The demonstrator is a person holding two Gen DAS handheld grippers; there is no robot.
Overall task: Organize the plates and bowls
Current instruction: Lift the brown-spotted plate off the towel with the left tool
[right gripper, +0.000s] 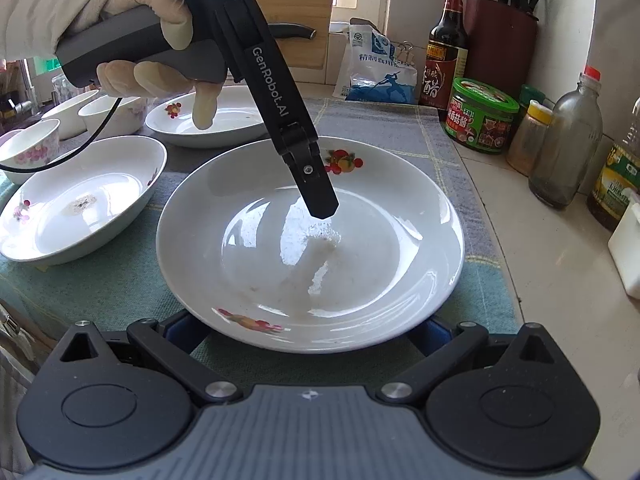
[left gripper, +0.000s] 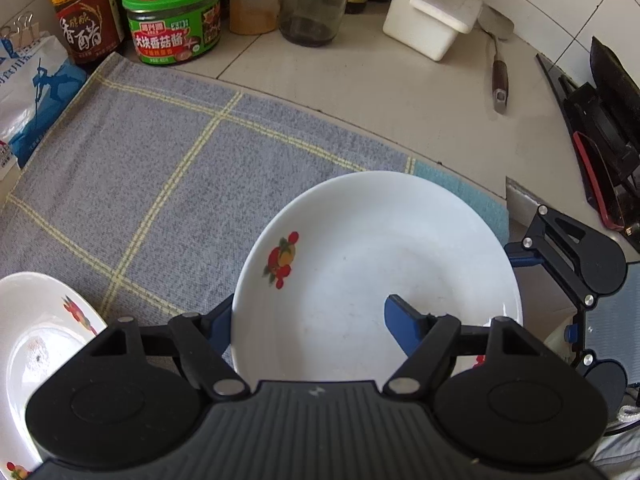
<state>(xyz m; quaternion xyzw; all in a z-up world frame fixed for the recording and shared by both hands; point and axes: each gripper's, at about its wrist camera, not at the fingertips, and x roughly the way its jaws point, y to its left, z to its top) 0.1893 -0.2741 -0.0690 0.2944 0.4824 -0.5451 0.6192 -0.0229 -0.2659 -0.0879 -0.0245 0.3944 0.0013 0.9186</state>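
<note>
The left gripper [left gripper: 312,316] stands steeply over the plate [left gripper: 376,256], jaws clamped across its rim: one blue finger [left gripper: 404,328] presses inside the well and the other sits outside, under the edge. "GenRobot.AI" runs in white down its black arm, and a gloved hand [right gripper: 132,32] grips the handle.

The right gripper [right gripper: 306,332] waits at the plate's near edge with its jaws wide apart, the tips tucked just under the rim, one to either side.

The plate lies flat on a grey-blue checked cloth [left gripper: 160,168]. A second plate [right gripper: 80,204] sits just beside it, a third plate [right gripper: 208,120] is close behind, and bowls [right gripper: 68,114] crowd the far corner.

On the other side there is bare tiled counter [left gripper: 360,88] before the jars. A green-lidded jar [left gripper: 174,16] reads 大块香菇酱 and a dark bottle [left gripper: 84,8] reads 香醋. A white lidded box [left gripper: 428,16] and a spatula [left gripper: 498,68] lie well apart from the plate.
</note>
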